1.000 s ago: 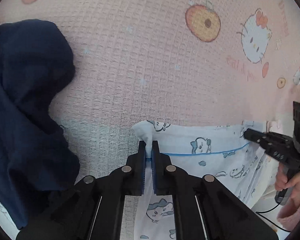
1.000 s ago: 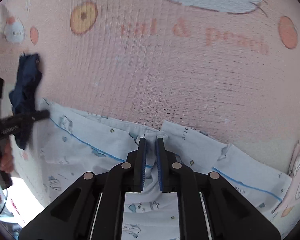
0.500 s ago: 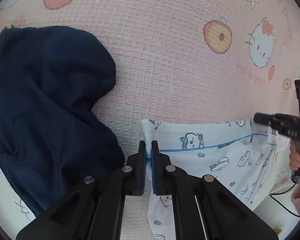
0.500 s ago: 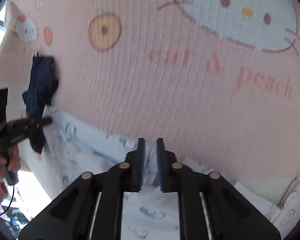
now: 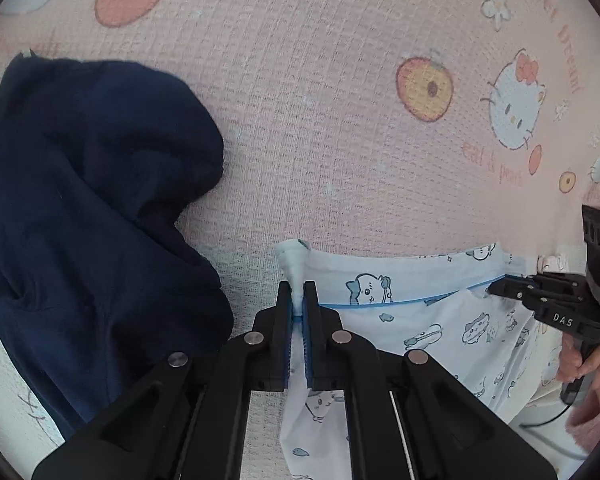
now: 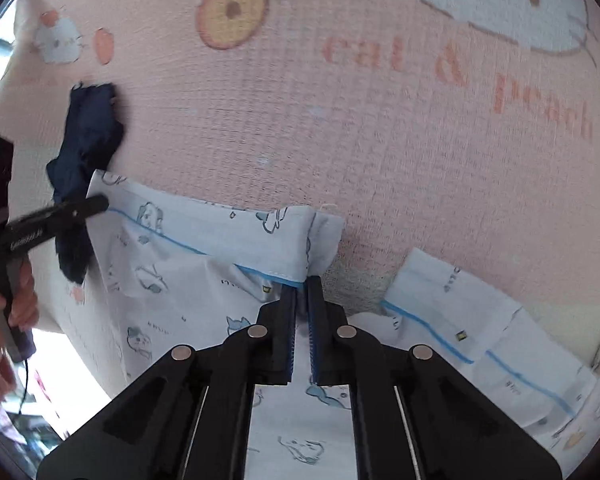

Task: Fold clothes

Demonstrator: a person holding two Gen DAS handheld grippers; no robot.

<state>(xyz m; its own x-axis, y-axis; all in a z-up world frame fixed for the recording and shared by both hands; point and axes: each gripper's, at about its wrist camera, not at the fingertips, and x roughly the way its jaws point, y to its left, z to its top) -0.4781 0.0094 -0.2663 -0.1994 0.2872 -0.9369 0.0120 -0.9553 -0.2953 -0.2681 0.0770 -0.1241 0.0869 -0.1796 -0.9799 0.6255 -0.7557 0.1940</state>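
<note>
Pink blanket (image 5: 300,120): printed garment (image 5: 420,320) now farther back, navy garment (image 5: 80,220) nearer.

Brightness: both views evenly lit by soft daylight; the pink blanket (image 5: 300,120) reads pale and slightly washed out.
Light source: in the right wrist view, a blown-out white patch at the far left edge, left of the navy garment (image 6: 88,152), suggests a window.
Shadows: soft and short; a faint grey shadow lies on the blanket just under the navy garment's (image 5: 92,220) right edge.
Glare: small shine on the round metal pins of the left gripper (image 5: 299,300) and the right gripper (image 6: 302,292).
Blur: left wrist view sharp; right wrist view smeared, the blanket lettering (image 6: 460,76) soft.
Distortion: strong fisheye bending, black vignette in the corners.
</note>
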